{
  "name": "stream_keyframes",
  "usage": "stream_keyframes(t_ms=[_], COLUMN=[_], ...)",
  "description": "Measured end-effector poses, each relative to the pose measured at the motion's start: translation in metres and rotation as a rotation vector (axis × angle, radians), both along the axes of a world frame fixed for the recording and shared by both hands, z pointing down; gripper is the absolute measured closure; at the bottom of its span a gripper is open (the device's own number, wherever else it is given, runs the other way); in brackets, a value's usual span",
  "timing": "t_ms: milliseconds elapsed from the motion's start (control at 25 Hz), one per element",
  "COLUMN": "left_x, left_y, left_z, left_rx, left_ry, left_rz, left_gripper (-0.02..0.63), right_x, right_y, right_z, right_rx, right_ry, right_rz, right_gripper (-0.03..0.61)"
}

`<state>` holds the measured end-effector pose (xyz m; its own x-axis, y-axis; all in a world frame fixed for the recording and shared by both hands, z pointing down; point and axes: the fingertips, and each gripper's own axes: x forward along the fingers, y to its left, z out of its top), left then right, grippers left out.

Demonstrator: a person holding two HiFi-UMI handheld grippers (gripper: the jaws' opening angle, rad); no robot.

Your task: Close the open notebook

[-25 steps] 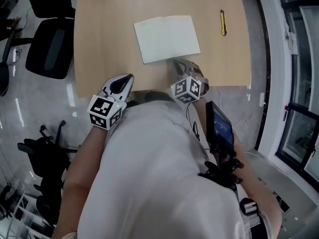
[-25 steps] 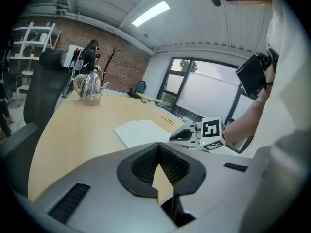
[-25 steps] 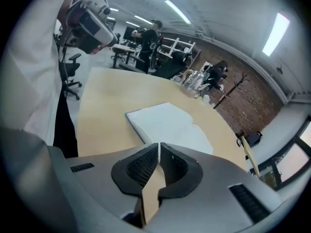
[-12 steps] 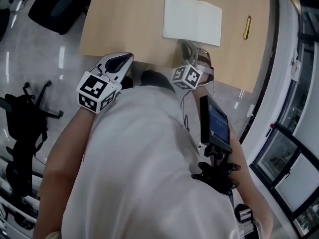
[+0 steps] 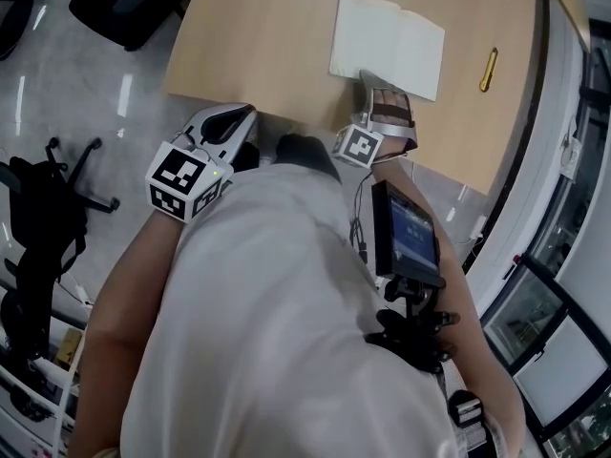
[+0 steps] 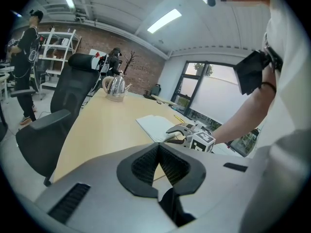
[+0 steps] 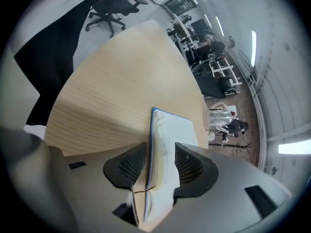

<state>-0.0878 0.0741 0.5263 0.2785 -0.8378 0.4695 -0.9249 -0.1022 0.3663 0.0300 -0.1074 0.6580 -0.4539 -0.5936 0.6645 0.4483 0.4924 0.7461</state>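
Pretty well lit here, bright and even. Ceiling strip lights [image 6: 165, 21] do most of the work, plus daylight from the big window [image 6: 214, 86] far right in my left gripper view. From the head view the glossy floor [image 5: 124, 93] throws white glare streaks on the left, and the notebook [image 5: 387, 44] pages look almost blown out. A soft shadow lies across the near table [image 7: 112, 81]. Both gripper views are heavy fisheye, with black corners and bent edges.

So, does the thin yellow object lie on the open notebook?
No, the thin yellow object lies on the table itself, apart from the open notebook, as the head view shows.
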Motion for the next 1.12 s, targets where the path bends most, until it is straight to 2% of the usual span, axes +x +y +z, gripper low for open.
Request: stream_keyframes(t_ms=[240, 400, 520, 760, 1120], left_x=[-0.012, -0.014, -0.015, -0.016, -0.010], left_y=[-0.001, -0.004, -0.002, -0.005, -0.025], left_z=[0.001, 0.002, 0.003, 0.003, -0.001], left_rx=[-0.009, -0.018, -0.018, -0.012, 0.011], left_ry=[0.005, 0.012, -0.001, -0.011, -0.047], left_rz=[-0.035, -0.040, -0.020, 0.011, 0.105], left_gripper=[0.609, 0.609, 0.609, 0.609, 0.609], right_x=[-0.006, -0.004, -0.003, -0.011, -0.010], right_y=[-0.005, -0.005, -0.001, 0.002, -0.002], right_z=[0.002, 0.008, 0.012, -0.005, -0.033], right_rx=[0.071, 0.066, 0.034, -0.089, -0.347], right_ry=[-0.020, -0.013, -0.032, -0.168, -0.499], right_rz=[0.002, -0.010, 0.022, 0.130, 0.355], right_gripper=[0.422, 0.512, 0.540, 0.551, 0.554])
